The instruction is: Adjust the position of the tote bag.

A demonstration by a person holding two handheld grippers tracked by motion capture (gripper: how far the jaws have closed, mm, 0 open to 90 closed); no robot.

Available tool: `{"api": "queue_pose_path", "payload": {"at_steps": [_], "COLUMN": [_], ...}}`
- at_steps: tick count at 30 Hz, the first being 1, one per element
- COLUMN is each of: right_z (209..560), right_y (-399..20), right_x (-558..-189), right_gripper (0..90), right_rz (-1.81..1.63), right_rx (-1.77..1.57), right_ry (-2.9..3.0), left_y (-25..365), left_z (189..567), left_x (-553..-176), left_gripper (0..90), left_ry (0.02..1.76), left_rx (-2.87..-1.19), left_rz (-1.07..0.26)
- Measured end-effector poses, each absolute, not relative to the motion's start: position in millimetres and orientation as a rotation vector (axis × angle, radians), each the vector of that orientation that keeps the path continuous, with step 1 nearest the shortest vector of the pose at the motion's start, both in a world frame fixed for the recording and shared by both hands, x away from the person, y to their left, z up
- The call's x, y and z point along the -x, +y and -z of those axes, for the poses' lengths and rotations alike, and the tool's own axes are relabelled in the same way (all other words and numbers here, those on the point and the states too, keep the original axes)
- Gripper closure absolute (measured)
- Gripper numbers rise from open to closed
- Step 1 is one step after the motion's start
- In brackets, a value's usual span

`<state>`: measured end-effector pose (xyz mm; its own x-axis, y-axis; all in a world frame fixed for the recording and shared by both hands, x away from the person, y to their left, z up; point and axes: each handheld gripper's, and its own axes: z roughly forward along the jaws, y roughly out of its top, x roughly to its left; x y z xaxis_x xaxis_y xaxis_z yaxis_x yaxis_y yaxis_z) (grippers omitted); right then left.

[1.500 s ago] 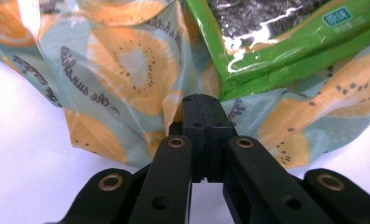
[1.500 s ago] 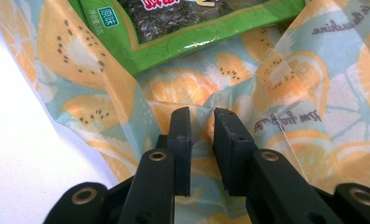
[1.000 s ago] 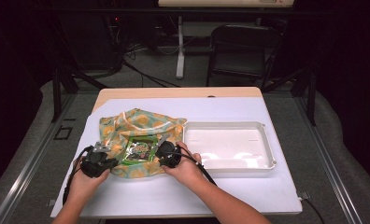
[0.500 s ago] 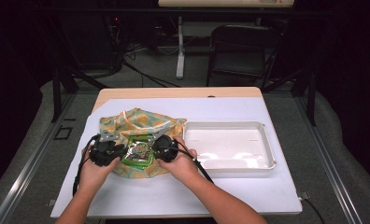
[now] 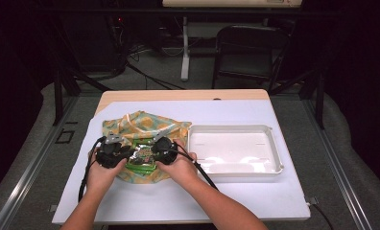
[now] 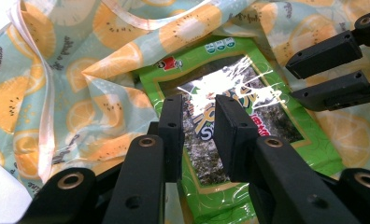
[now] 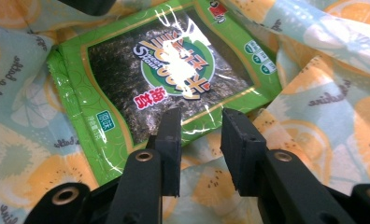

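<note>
Two grippers are seen, both with fingers released. The left gripper (image 6: 199, 135) hangs over one green seaweed packet (image 6: 230, 116), nothing pinched; its fingers have lately been opened. The right gripper (image 7: 199, 140) stands at the packet's near edge, its fingers just opened wider. The packet lies on one fruit-print cloth bag (image 5: 130, 125) on the counter (image 5: 236, 108), beside one white tray (image 5: 233, 151). Since a second ago, both grippers have been drawn closer together.
</note>
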<state>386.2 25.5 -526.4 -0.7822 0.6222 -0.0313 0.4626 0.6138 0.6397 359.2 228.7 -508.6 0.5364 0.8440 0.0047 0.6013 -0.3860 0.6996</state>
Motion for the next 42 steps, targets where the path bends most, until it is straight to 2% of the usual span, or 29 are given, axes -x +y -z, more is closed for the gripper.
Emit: {"api": "queue_pose_path", "payload": {"at_steps": [15, 28, 42], "right_z": [531, 531, 533], "right_y": [30, 28, 27], "right_x": [-385, -385, -385], "right_gripper": [67.8, 70.4, 72.3], "right_rz": [-0.900, -0.870, -0.873], "right_rx": [-0.875, -0.872, -0.877], "right_ry": [2.600, 2.595, 2.593], "left_y": [225, 231, 236], "left_z": [512, 517, 522], "left_x": [-361, -362, -369], "left_gripper": [70.4, 63.7, 55.4], "left_ry": [1.165, 1.211, 1.272], "left_rx": [-2.122, -2.100, -2.067], "left_rz": [-0.455, -0.438, -0.318]}}
